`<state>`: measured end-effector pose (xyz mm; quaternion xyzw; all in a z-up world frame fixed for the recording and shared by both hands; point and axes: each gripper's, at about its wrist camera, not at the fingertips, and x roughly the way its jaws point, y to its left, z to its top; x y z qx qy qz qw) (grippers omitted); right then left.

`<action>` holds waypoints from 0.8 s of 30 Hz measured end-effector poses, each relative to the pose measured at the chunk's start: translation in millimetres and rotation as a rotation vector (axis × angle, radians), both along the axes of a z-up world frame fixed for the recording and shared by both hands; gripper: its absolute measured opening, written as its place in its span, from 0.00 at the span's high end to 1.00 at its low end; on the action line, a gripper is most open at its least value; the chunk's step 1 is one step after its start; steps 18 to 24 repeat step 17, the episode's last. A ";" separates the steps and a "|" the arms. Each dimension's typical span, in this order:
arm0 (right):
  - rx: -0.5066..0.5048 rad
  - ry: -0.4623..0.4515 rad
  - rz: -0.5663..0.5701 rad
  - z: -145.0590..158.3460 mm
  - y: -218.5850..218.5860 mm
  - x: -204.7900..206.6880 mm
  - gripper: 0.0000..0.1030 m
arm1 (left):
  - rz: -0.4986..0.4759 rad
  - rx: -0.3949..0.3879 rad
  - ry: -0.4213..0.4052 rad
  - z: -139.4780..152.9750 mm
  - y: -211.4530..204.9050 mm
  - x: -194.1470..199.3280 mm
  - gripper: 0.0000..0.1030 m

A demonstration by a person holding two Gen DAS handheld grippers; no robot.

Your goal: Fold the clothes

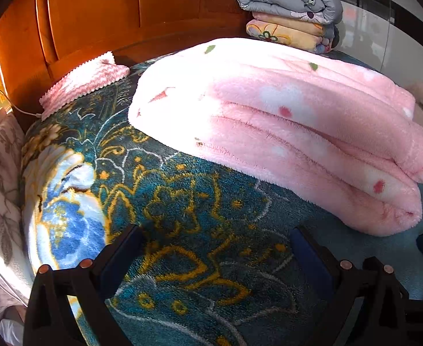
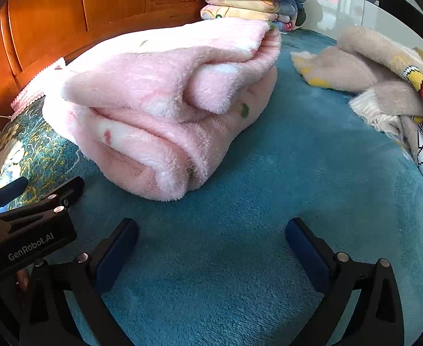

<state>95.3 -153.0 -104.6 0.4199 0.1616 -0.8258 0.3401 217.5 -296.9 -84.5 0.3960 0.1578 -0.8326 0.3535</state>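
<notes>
A pink fleece garment (image 1: 283, 121) with white and red spots lies folded in a thick bundle on the bed; it also shows in the right wrist view (image 2: 165, 109). My left gripper (image 1: 217, 248) is open and empty, low over the teal patterned blanket (image 1: 153, 201), short of the bundle. My right gripper (image 2: 211, 239) is open and empty over the plain teal blanket (image 2: 269, 201), in front of the bundle. The left gripper's body (image 2: 24, 225) shows at the left of the right wrist view.
A beige garment with cartoon print (image 2: 384, 86) lies crumpled at the right. A stack of folded quilts (image 1: 292, 8) sits by the wooden headboard (image 1: 96, 14). A pink striped cloth (image 1: 87, 80) lies near the headboard. A white cable (image 1: 15, 103) runs at the left.
</notes>
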 end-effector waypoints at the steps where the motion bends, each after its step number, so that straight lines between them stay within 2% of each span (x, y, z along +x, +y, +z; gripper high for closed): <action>1: 0.000 0.000 0.000 0.5 0.1 0.2 0.00 | 0.000 0.000 0.001 0.0 0.1 0.1 0.00; 24: 0.001 -0.001 0.001 11.2 0.6 3.7 0.00 | 0.000 0.002 0.003 -0.5 0.3 0.4 0.00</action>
